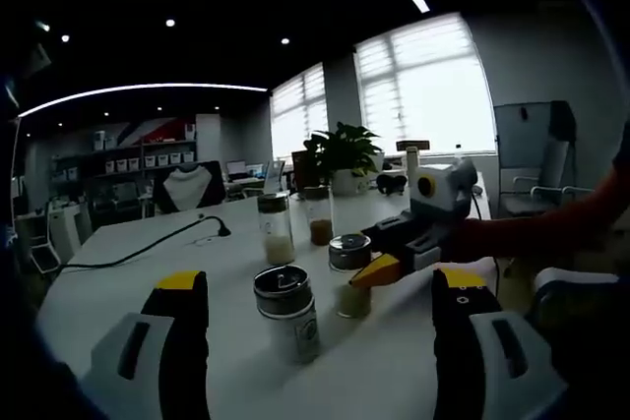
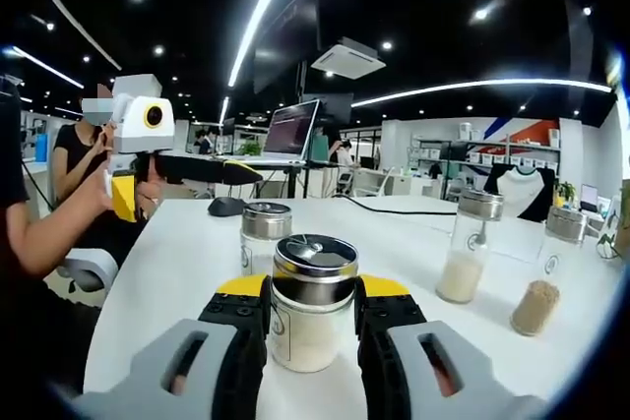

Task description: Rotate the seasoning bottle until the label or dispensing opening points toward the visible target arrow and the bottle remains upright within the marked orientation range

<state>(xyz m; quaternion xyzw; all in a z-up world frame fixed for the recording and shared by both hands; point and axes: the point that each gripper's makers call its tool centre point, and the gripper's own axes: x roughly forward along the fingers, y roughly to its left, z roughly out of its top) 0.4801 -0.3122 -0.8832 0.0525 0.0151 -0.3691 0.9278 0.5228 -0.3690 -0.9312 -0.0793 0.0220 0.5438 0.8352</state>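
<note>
Right tongs (image 2: 311, 317) clamp the seasoning bottle (image 2: 313, 302); left tongs (image 1: 320, 307) hang open, empty. Twist slowly, base flat on bench (image 2: 177, 272).

Open-plan office, laptop (image 2: 291, 132) on stand, storage shelves (image 1: 143, 156), office chairs (image 1: 536, 176)

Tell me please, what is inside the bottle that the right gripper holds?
The bottle between the jaws of the right gripper holds a pale, whitish seasoning filling its lower part. Its metal lid is on, so the dispensing opening is covered.
</note>
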